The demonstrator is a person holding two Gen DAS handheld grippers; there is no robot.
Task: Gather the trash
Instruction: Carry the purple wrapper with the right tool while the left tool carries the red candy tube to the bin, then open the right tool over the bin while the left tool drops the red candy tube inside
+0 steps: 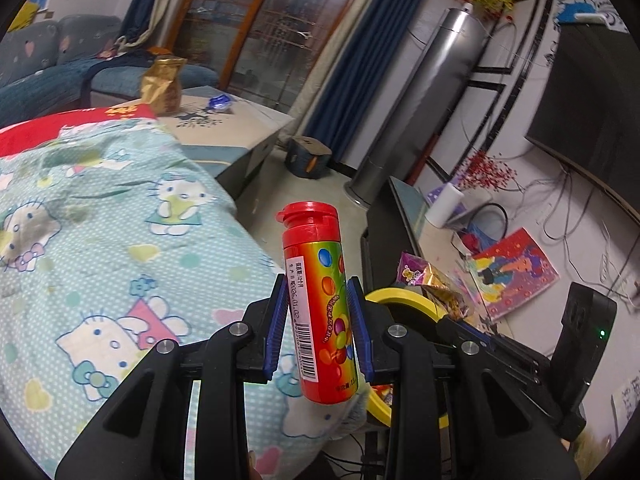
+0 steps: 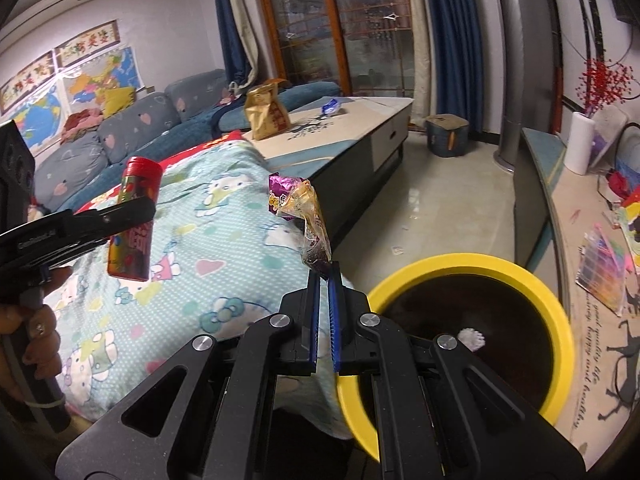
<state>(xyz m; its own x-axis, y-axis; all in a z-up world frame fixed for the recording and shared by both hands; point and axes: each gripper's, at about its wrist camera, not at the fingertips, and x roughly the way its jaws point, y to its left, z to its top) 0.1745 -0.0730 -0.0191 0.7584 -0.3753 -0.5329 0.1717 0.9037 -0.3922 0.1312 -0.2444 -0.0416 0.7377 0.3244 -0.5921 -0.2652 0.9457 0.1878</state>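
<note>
A: What is the biggest thing near the grippers?

B: A quilt, light blue with cartoon cats, lies over the left half of both views. Behind it is a low table, and on this table stand a gold paper bag and a small blue wrapper.

A: And where does the trash go?

B: A round bin with a yellow rim stands on the floor, just beside the quilt, on the right. Its inside is dark, and a small white thing lies at the bottom.

A: What does the left gripper hold?

B: Its blue pads are pressed on both sides of a red candy tube. The tube stands almost upright, with the red cap on top, above the edge of the quilt. In the right wrist view a hand holds this gripper's handle.

A: And the right gripper?

B: Its jaws are closed narrow on the lower end of a crumpled purple and gold snack wrapper. The wrapper sticks up from the fingertips, near the bin rim, to its left.
</note>
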